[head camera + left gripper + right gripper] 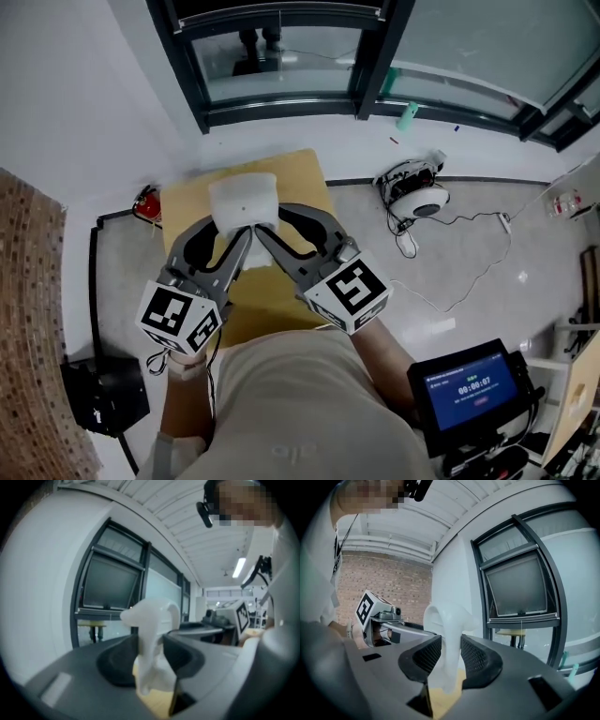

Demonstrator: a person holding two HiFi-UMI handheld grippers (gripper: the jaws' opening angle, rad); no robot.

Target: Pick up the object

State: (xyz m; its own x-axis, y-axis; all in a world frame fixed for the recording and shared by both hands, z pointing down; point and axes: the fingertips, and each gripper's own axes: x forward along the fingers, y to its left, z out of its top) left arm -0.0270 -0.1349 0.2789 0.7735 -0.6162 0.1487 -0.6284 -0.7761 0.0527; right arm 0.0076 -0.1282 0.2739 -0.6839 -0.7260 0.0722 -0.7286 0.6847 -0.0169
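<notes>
A white, soft-looking plastic object (pixel 244 200) is pinched from both sides over the far part of a small yellow wooden table (pixel 298 178). My left gripper (pixel 242 240) comes in from the lower left and is shut on the object's lower edge. Just beside it, my right gripper (pixel 263 235) reaches in from the lower right and grips the same edge. In the left gripper view the white object (pixel 152 634) stands squeezed between the dark jaws of the left gripper (pixel 151 654), with the yellow table below it. The right gripper view shows the white object (pixel 449 634) clamped between the ribbed pads of the right gripper (pixel 451 657).
A dark-framed window (pixel 281 56) runs along the far wall. On the floor lie a red item (pixel 143 202) left of the table and a round white device (pixel 418 194) with trailing cables to the right. A tablet screen (pixel 473 384) sits at lower right, a black box (pixel 105 398) at lower left.
</notes>
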